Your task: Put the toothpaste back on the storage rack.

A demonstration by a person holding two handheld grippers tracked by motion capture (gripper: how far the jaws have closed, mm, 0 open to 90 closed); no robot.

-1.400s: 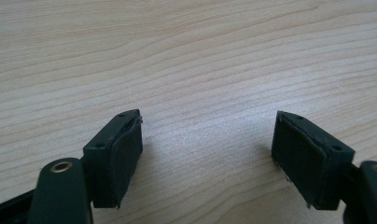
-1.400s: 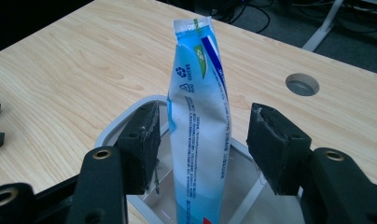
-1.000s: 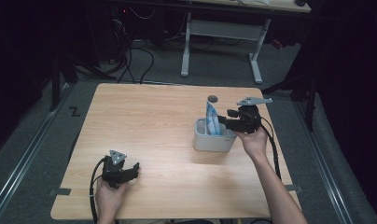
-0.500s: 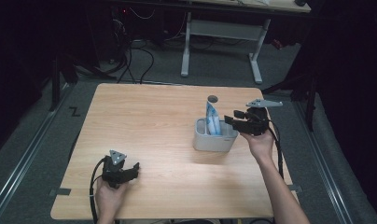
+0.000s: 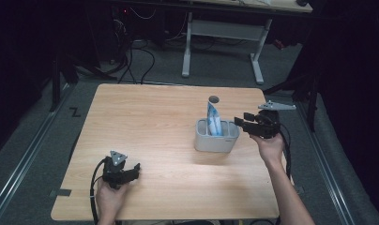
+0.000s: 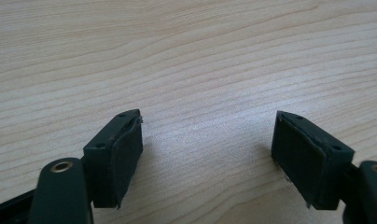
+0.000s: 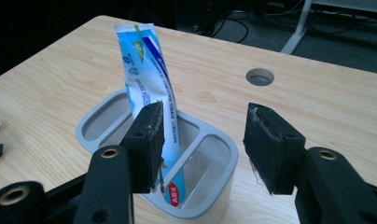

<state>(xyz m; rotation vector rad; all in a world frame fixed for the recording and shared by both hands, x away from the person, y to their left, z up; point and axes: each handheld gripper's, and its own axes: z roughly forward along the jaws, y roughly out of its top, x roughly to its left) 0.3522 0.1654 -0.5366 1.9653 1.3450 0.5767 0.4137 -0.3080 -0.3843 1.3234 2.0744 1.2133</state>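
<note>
- One wooden table (image 5: 159, 122) carries the work; one round cable hole (image 5: 214, 99) is cut into its far side.
- One grey holder (image 5: 216, 136) stands on the right half of the table. In the right gripper view the holder (image 7: 214, 196) has three compartments that can be counted, though its near edge is cut off by the jaws, so there may be more.
- One blue-and-white tube (image 5: 213, 119) stands upright in the holder, its crimped end up. In the right gripper view the tube (image 7: 149, 79) sits in the middle compartment, leaning slightly.
- Two grippers are in use, one in each hand.
- The right gripper (image 5: 240, 123) hangs just beside the holder's right end, pointing at it. Its jaws are spread apart and empty; in the right gripper view (image 7: 203, 144) the tube is behind the left pad, not between the pads.
- The left gripper (image 5: 133, 169) rests near the table's front left corner, well apart from the holder. Its jaws (image 6: 207, 154) are spread wide with bare wood between them.
</note>
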